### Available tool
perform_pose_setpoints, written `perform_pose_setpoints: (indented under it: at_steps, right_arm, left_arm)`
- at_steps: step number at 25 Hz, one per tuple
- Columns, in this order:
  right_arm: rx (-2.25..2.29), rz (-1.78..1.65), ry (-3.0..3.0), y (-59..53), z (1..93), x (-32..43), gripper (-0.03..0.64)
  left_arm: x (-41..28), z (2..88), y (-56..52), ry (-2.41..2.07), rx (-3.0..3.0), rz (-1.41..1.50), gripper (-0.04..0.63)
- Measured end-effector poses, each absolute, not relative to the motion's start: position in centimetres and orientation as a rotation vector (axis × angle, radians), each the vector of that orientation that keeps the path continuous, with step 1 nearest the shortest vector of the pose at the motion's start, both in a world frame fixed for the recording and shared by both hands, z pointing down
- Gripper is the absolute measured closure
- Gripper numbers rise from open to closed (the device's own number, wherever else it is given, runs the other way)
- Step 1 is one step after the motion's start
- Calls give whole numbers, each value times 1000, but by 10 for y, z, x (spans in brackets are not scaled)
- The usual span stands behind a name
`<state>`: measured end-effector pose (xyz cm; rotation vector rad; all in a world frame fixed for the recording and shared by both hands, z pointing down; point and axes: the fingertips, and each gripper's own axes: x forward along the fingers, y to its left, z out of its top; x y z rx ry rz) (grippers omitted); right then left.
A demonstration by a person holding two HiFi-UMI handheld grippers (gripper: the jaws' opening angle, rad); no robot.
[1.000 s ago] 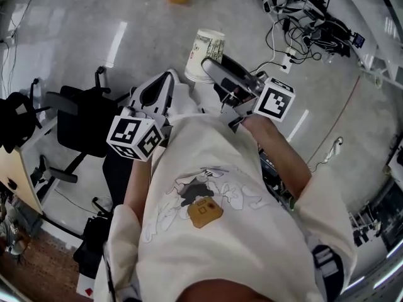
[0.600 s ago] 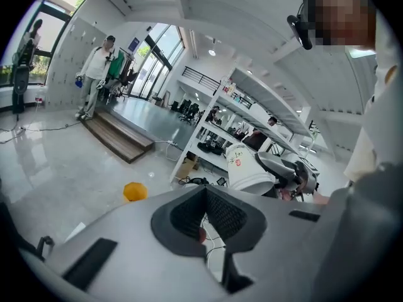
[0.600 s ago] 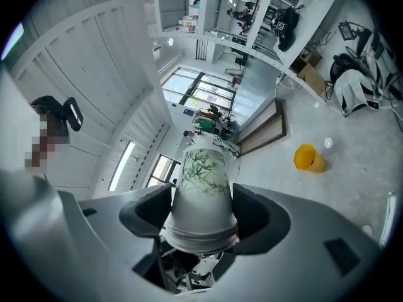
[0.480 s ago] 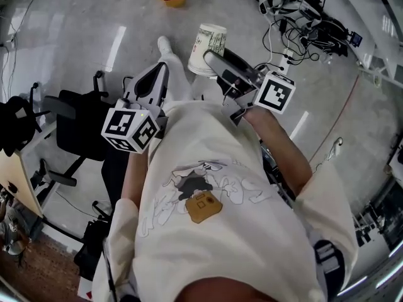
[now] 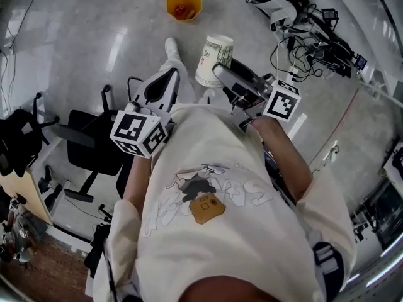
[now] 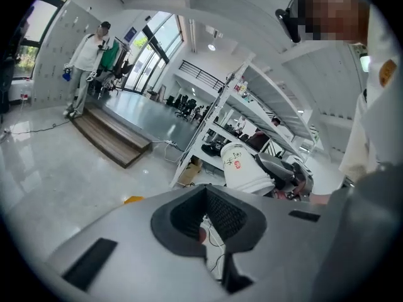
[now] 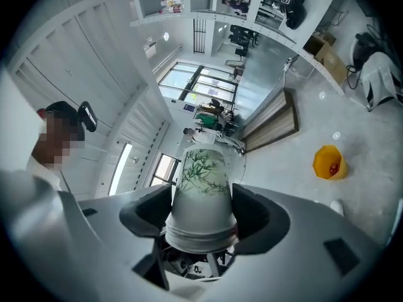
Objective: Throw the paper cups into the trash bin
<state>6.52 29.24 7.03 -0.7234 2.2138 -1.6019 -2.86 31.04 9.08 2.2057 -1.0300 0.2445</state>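
While the person stands on the pale floor, the right claw is clamped on the paper cups. They are a nested stack with a green leaf print, gripped near the rims, with the closed bottom pointing toward the far side. The left claw hangs beside it, its jaws drawn close together with nothing between them, as far as its own view shows. The trash bin, a small yellow one, sits on the floor well ahead of the cups and a little to their left, with something red inside it. To my eye the step in hand is carrying the stack over to the bin, and the drop itself is not yet done. Doing it well means a squeeze gentle enough not to crush the paper walls. The stack should also come right over the bin's mouth, and low, before the jaws part, because the mouth looks small and light cups could bounce off the rim. Open floor runs straight from the person's white shoe to the bin. A black chair stands at near left and a tangle of cables lies at far right. Both are well off that line, though the cables deserve a wide berth underfoot.
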Motion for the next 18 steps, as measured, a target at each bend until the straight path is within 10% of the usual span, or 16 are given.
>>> perform_pose_setpoints:
  at_steps: [18]
  right_arm:
    - [-748,-1648,2280,86,77,50,314]
  left_arm:
    - [-36,89,101,-973,2159,282,589]
